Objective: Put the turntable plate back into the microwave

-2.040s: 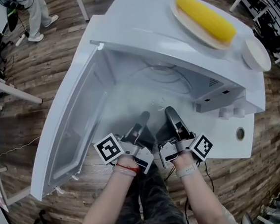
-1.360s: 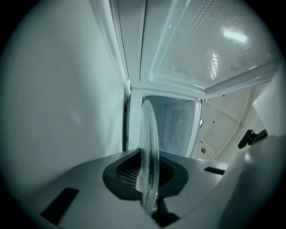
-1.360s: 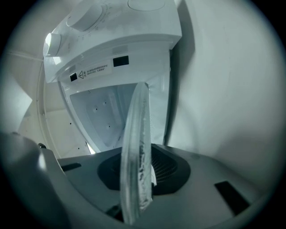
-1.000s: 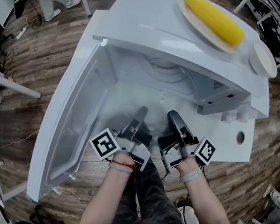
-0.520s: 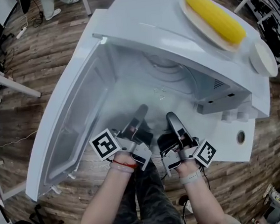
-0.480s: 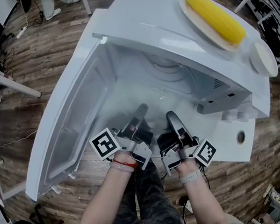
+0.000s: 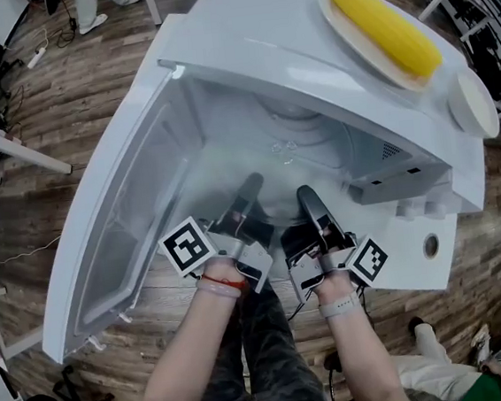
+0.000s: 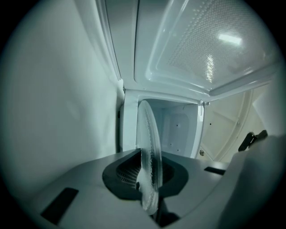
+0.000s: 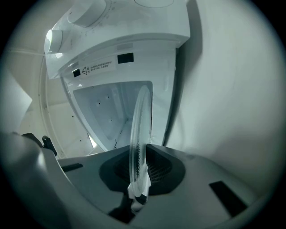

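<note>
Left tool (image 7: 248, 191) pinching turntable plate (image 8: 149, 147) rim. Right tool (image 7: 309, 202) jaws just closing, now clamped on same plate's rim alongside. Plate held between both tools, reaching into open microwave (image 7: 307, 64) cavity, door (image 7: 120, 227) swung left.

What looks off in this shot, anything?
Only the turntable plate: unseated, pinched by its near rim in the left gripper and right gripper, whose jaws have just been closing on it, at the open microwave mouth. Corn on a dish sits on top; nothing spilled or broken.
</note>
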